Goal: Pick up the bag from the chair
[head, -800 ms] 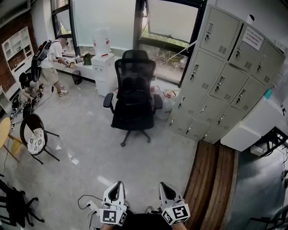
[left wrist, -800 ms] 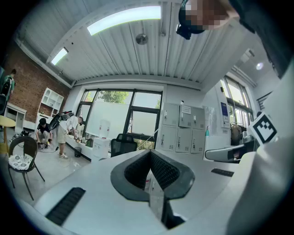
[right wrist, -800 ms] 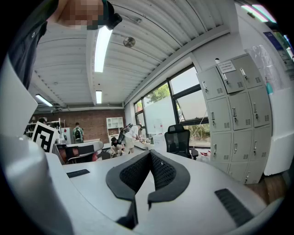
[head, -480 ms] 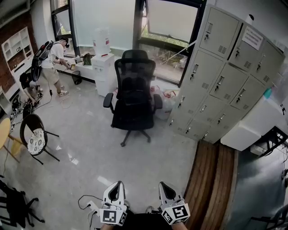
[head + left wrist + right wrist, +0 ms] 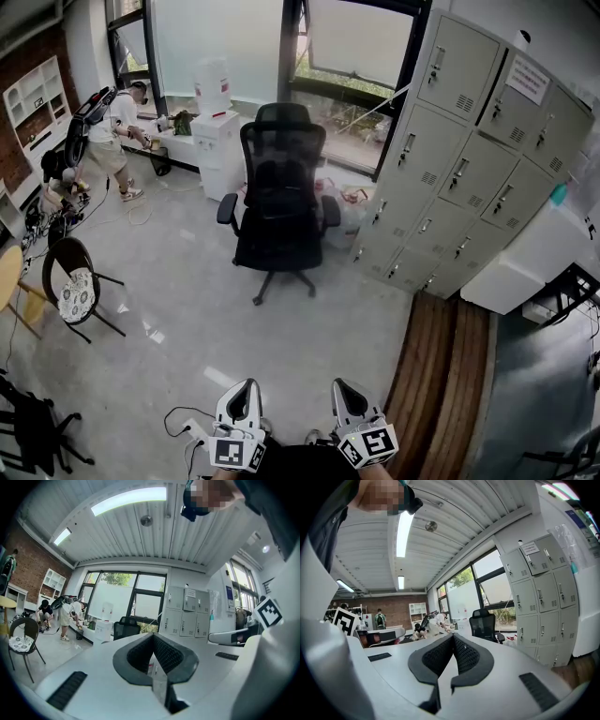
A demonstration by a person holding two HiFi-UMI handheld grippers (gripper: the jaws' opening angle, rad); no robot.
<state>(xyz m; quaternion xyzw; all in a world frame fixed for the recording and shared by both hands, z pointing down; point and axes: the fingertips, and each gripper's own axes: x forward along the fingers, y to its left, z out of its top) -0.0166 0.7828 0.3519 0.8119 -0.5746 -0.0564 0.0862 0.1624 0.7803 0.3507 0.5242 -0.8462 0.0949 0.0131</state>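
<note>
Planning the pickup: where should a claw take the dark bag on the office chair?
Grip the bag by its top edge, coming from the chair's open front: it seems to lean upright on the backrest, and armrests block both sides. No handle shows.

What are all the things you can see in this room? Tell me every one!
office chair: one, black, middle of the floor
lockers: one bank, grey, along the right wall
water dispenser: one, white, by the window behind the chair
plastic bags: a few, whitish, on the floor behind the chair
small chair: one, black frame with a patterned cushion, left side
people: two, far left, one standing, one crouching
wooden boards: brown, on the floor at lower right
power strip: one, white, on the floor at the bottom
left tongs: one, white and black, bottom edge, shut, empty
right tongs: one, white and black, bottom edge, shut, empty
</note>
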